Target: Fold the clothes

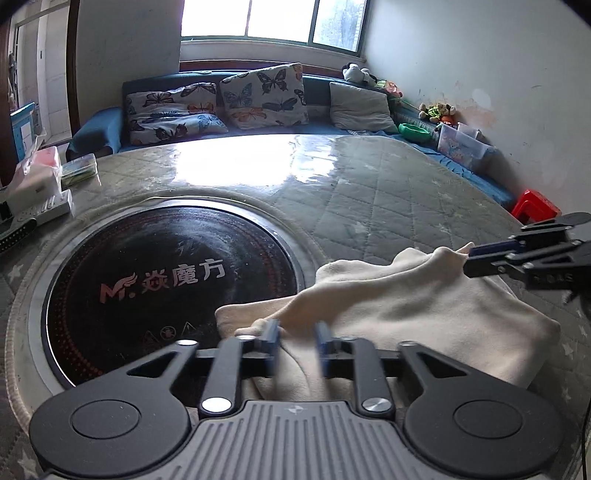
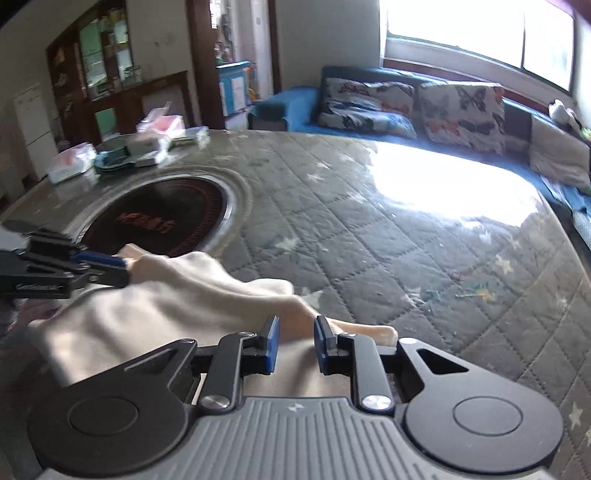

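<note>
1. Left wrist view: the black round hob point(image 1: 166, 280) set into the worktop point(image 1: 388, 184) bears a winged "M" logo and the characters 焱魔方 in pale red, with small warning triangles below them; their fine print is too small to read.
2. The worktop is covered in grey-green quilting with pale stars under a glossy clear sheet that mirrors the window point(image 1: 273, 18).
3. The cream cloth point(image 1: 424, 314) lies bunched at the near edge of the worktop, just right of the hob, one corner overlapping its rim.
4. The left gripper point(image 1: 298, 334) has its blue fingers point(image 1: 272, 338) apart over the cloth's near fold; the fabric seems to sit loose between them, though one finger is blurred.
5. The right gripper point(image 1: 467, 258) has its fingers clamped on a raised far corner of the cloth, which rises to its tips.
6. Right wrist view: the right gripper point(image 2: 296, 338) shows cloth point(image 2: 147, 306) between its fingers, and the left gripper point(image 2: 123, 269) meets the cloth's other corner.
7. At the worktop's left edge lie a white power strip point(image 1: 51, 208) and wrapped packets point(image 1: 37, 173).
8. Behind is a blue sofa point(image 1: 99, 129) with butterfly cushions point(image 1: 264, 96); a red stool point(image 1: 535, 208) is to the right and a dark cabinet point(image 2: 103, 74) at the back.
</note>
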Demonstrator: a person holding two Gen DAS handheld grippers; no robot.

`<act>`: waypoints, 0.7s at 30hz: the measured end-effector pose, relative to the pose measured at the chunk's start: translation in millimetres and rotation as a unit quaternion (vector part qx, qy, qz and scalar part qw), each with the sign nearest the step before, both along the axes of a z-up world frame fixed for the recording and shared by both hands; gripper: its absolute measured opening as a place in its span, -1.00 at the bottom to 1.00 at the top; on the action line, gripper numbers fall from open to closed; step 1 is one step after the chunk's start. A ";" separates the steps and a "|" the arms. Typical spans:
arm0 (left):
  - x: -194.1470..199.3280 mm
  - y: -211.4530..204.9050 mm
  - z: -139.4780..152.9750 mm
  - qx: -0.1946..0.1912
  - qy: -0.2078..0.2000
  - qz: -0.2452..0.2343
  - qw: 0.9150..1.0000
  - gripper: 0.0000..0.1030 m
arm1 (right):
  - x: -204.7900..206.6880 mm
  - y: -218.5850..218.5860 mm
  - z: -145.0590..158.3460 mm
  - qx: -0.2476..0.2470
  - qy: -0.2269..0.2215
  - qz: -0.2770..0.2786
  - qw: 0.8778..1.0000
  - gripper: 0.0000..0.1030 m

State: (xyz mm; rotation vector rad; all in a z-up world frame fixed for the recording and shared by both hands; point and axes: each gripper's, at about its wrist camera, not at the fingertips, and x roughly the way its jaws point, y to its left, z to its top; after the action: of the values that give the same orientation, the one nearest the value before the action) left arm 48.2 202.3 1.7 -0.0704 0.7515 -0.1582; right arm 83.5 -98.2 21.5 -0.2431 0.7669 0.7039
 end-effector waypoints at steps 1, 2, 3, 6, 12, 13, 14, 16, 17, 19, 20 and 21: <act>-1.6 -1.6 1.5 0.003 -0.002 0.000 1.000 -0.34 | -4.0 -0.2 1.6 -0.001 -0.001 0.004 1.000 -0.60; -3.2 -3.2 3.0 0.006 -0.005 0.000 1.000 -0.34 | -12.4 -1.6 3.9 -0.005 -0.002 0.012 1.000 -0.59; -4.5 -4.6 4.1 0.009 -0.005 0.001 1.000 -0.30 | -19.3 -1.0 5.2 -0.010 -0.003 0.019 1.000 -0.53; -9.6 -8.2 8.2 0.015 -0.010 0.007 1.000 -0.15 | -38.8 -1.7 7.1 -0.023 -0.009 0.038 0.999 -0.49; -19.2 -17.3 15.3 0.033 -0.020 0.015 0.999 0.05 | -68.6 -9.4 11.5 -0.030 -0.020 0.055 0.998 -0.37; -20.3 -18.9 16.3 0.035 -0.021 0.017 0.999 0.09 | -70.6 -10.3 11.1 -0.030 -0.020 0.055 0.998 -0.37; -21.3 -20.5 17.2 0.038 -0.022 0.019 0.999 0.10 | -72.6 -12.5 9.1 -0.031 -0.020 0.052 0.998 -0.37; -23.5 -22.7 17.4 0.043 -0.022 0.023 0.999 0.14 | -75.6 -16.0 5.2 -0.032 -0.018 0.046 0.998 -0.35; -24.5 -23.7 17.6 0.045 -0.021 0.025 0.998 0.16 | -76.6 -16.7 2.7 -0.034 -0.017 0.044 0.998 -0.31; -25.9 -25.9 18.2 0.050 -0.019 0.030 0.998 0.18 | -78.7 -17.8 -2.8 -0.038 -0.017 0.041 0.998 -0.30; -27.0 -26.9 18.2 0.053 -0.020 0.031 0.998 0.20 | -80.0 -18.0 -2.9 -0.039 -0.020 0.041 0.998 -0.30; -28.0 -27.3 18.4 0.058 -0.020 0.033 0.998 0.26 | -81.3 -18.0 -2.5 -0.040 -0.023 0.041 0.998 -0.30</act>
State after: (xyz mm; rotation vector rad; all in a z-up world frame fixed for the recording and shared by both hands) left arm 20.2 175.0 20.1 0.0182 0.7158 -0.0523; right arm 2.2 -116.3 19.0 -0.3645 0.7461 0.7427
